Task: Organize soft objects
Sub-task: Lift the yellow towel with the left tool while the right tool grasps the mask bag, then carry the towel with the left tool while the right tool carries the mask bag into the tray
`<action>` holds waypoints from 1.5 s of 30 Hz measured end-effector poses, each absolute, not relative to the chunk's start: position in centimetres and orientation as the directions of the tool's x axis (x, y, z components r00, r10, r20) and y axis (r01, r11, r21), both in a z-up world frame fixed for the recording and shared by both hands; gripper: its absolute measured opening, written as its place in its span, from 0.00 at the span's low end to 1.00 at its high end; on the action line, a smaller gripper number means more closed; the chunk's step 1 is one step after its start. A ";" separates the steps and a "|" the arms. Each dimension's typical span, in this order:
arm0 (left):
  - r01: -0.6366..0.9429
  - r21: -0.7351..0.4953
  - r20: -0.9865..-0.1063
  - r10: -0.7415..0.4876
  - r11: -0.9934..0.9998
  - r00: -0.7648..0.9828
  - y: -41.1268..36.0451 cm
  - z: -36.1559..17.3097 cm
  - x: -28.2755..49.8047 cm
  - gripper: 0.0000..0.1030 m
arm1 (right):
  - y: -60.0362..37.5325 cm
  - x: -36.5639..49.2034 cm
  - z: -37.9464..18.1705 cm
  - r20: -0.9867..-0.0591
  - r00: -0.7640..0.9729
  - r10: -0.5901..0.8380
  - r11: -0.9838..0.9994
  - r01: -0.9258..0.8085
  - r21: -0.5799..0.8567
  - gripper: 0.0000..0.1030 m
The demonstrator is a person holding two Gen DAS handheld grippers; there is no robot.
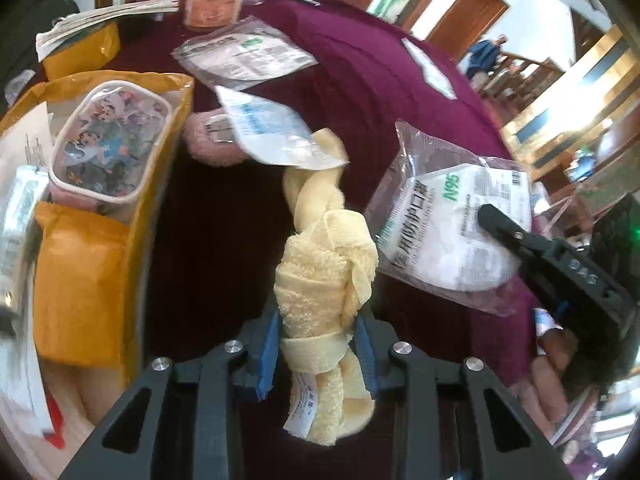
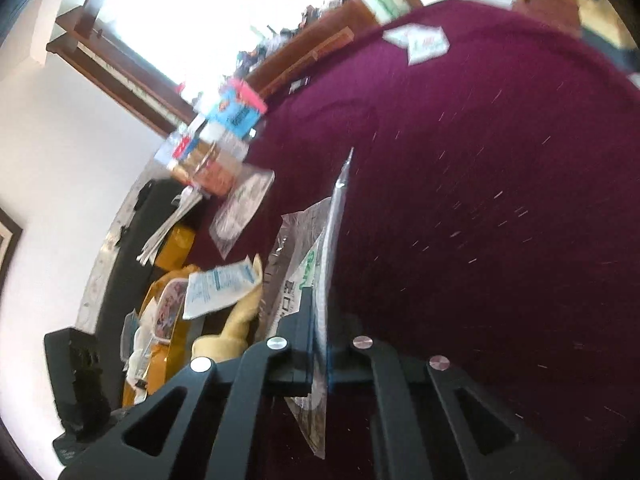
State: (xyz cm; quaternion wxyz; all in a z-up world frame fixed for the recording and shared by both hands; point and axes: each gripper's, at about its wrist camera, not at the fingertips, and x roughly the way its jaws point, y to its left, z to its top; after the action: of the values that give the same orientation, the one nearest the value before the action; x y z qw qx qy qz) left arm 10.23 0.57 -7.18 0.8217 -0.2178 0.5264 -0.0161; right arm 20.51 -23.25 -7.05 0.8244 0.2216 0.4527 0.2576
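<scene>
A fluffy, twisted yellow towel was clamped by the left gripper above the maroon cloth. Right of the towel, a crinkly bagged mask was pinched by the right gripper, its print blurred.

A lived-in home interior

You're working at a bench under a maroon cloth, with a wooden door, a wooden stair railing and a bright wood-framed window around you, jars and papers piled at the bench's edge.
</scene>
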 end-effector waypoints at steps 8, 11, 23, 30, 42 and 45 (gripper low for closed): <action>-0.098 -0.555 -0.772 -0.468 0.826 0.431 -0.9 -4.0 8.7 0.34 | -24.7 18.1 -4.4 -0.615 0.557 0.558 0.811 -0.211 0.545 0.04; -0.075 -0.572 -0.758 -0.492 0.817 0.428 -1.6 -3.6 7.3 0.34 | -24.6 17.3 -4.2 -0.612 0.556 0.563 0.807 -0.211 0.551 0.04; -0.077 -0.581 -0.662 -0.415 0.810 0.624 5.7 3.4 0.3 0.34 | -20.9 13.1 -0.4 -0.522 0.529 0.669 0.727 -0.321 0.606 0.04; -0.296 -0.400 -0.766 -0.139 0.867 0.628 11.4 2.3 -0.6 0.34 | -14.3 13.6 0.9 -0.469 0.438 0.767 0.636 -0.423 0.645 0.04; -0.405 -0.344 -0.849 -0.096 0.847 0.520 17.1 -3.2 0.6 0.34 | -0.9 19.1 -2.3 -0.512 0.202 0.835 0.544 -0.444 0.712 0.04; -0.392 -0.341 -0.855 -0.110 0.854 0.506 17.3 -3.9 0.6 0.35 | 1.2 19.8 -3.4 -0.528 0.174 0.831 0.545 -0.445 0.711 0.04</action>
State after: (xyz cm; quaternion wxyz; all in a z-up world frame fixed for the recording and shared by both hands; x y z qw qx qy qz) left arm 0.64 17.34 -3.91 0.8291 -0.2562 0.4896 0.0851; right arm 19.82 1.23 -3.38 0.7388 0.2029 0.4760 0.4318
